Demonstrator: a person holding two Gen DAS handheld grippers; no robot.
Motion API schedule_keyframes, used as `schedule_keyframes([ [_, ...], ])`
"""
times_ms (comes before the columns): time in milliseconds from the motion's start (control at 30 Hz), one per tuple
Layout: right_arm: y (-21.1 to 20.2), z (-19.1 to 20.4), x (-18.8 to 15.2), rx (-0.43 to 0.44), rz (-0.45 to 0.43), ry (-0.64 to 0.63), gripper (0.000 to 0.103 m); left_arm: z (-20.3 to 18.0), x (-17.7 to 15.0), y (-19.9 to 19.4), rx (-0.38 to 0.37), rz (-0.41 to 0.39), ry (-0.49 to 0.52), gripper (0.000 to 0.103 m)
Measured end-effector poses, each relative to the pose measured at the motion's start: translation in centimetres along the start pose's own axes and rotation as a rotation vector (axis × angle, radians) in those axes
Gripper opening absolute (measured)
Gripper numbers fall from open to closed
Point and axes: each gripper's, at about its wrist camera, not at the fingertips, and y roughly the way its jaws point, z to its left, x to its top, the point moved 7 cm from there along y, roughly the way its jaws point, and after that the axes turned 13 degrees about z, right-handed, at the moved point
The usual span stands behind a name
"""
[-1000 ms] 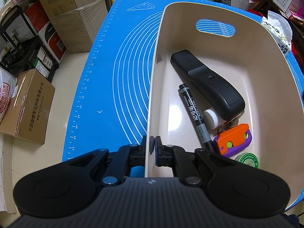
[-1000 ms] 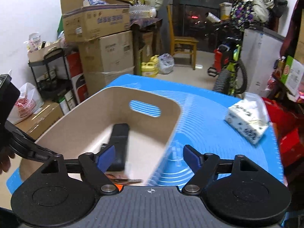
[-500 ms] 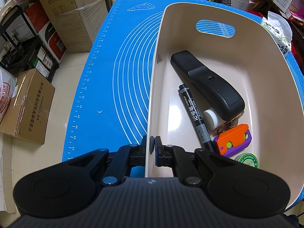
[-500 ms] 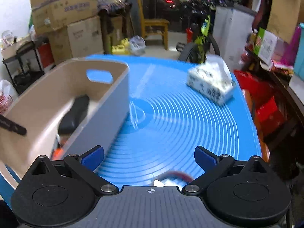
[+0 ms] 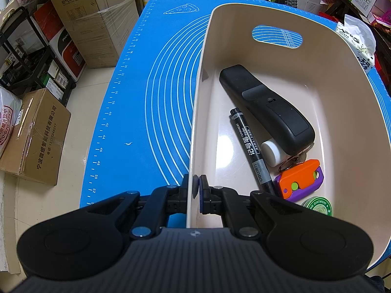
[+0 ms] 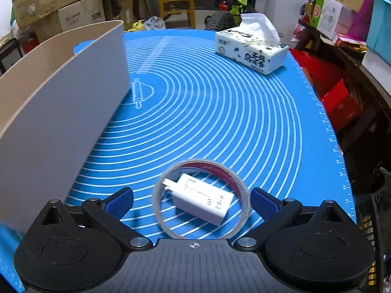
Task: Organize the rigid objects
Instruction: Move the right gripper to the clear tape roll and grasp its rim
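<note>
The right claw (image 6: 191,201) has swung away from above the beige plastic bin (image 5: 268,19) and dropped toward the blue silicone mat (image 6: 220,112) on the counter, jaws spread wide around a clear tape ring (image 6: 240,185) encircling a white wall charger (image 6: 202,199), touching neither. The left claw (image 5: 196,190) stays clamped on the bin's near wall.

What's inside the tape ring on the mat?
A white charger lies inside the tape ring, prongs toward the bin. The mat shows around it; its underside is hidden.
</note>
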Motion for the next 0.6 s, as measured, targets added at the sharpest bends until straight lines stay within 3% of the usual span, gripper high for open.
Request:
schedule_keyframes([
  [600,0.40,0.91,-0.51,-0.078,-0.031,-0.095,0.101,0.01,0.00,0.01,-0.001,0.000,0.000,0.008],
])
